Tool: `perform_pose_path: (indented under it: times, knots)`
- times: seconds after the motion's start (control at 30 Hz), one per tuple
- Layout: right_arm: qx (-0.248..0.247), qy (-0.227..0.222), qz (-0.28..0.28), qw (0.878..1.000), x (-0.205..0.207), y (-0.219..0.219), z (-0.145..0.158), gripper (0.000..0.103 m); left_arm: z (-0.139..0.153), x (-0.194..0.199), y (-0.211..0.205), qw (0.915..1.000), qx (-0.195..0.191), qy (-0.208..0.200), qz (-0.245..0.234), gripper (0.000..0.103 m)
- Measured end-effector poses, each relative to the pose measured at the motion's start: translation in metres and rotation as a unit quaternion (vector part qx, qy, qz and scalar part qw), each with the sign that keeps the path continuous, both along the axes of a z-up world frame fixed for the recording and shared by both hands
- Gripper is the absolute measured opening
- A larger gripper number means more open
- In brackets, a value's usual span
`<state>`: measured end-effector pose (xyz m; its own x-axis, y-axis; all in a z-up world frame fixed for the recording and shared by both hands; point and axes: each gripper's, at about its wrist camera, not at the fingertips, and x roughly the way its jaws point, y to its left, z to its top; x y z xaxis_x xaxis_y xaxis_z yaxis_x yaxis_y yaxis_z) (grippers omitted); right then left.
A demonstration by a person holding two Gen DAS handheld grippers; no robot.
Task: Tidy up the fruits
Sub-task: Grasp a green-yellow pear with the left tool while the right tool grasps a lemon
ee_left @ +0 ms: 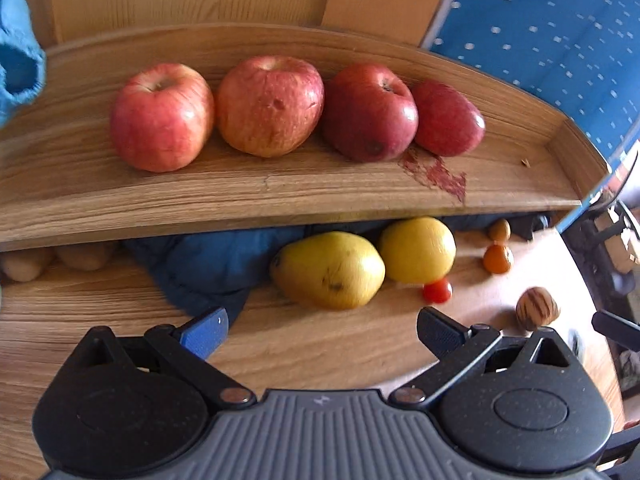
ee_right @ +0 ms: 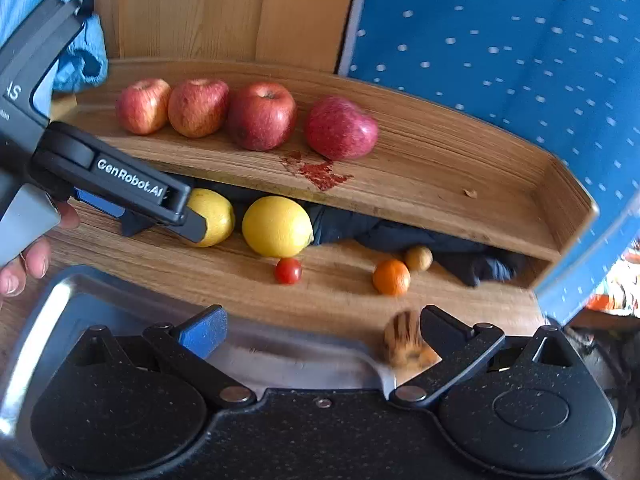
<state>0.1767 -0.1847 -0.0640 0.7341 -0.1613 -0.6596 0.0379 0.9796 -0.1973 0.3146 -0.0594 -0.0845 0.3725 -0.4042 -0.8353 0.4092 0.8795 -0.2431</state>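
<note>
1. Apples (ee_left: 256,108), four of them, sit in a row on the wooden shelf (ee_left: 280,192).
2. Left tongs (ee_left: 320,330) gape wide apart, empty, facing a yellow mango (ee_left: 330,270) on the worktop (ee_left: 100,312).
3. Right tongs (ee_right: 322,330) also spread apart, holding nothing.

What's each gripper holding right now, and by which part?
Nothing. The left gripper is open and empty, short of the mango. The right gripper is open too, nothing between its fingers.

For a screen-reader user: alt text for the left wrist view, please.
Four red apples sit in a row on a raised wooden shelf; below, two yellow fruits lie ahead of the left gripper, jaws open.
</note>
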Motion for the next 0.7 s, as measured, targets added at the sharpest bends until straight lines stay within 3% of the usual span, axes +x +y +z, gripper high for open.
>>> perform_pose_path:
  times: [0.3,0.53,0.7]
  knots:
    - [-0.045,0.04,0.062,0.996,0.059,0.01,-0.02,0.096,-0.015,0.026,-0.01,0.998,-0.043,0.041,0.022,0.102]
    - [-0.062,0.048,0.096,0.992,0.089,0.016,-0.029,0.095,-0.024,0.039,-0.009,0.996,-0.051,0.065,0.036,0.102]
    - [-0.075,0.052,0.113,0.989,0.103,0.021,-0.033,0.086,-0.031,0.046,-0.008,0.9943,-0.058,0.081,0.037,0.099]
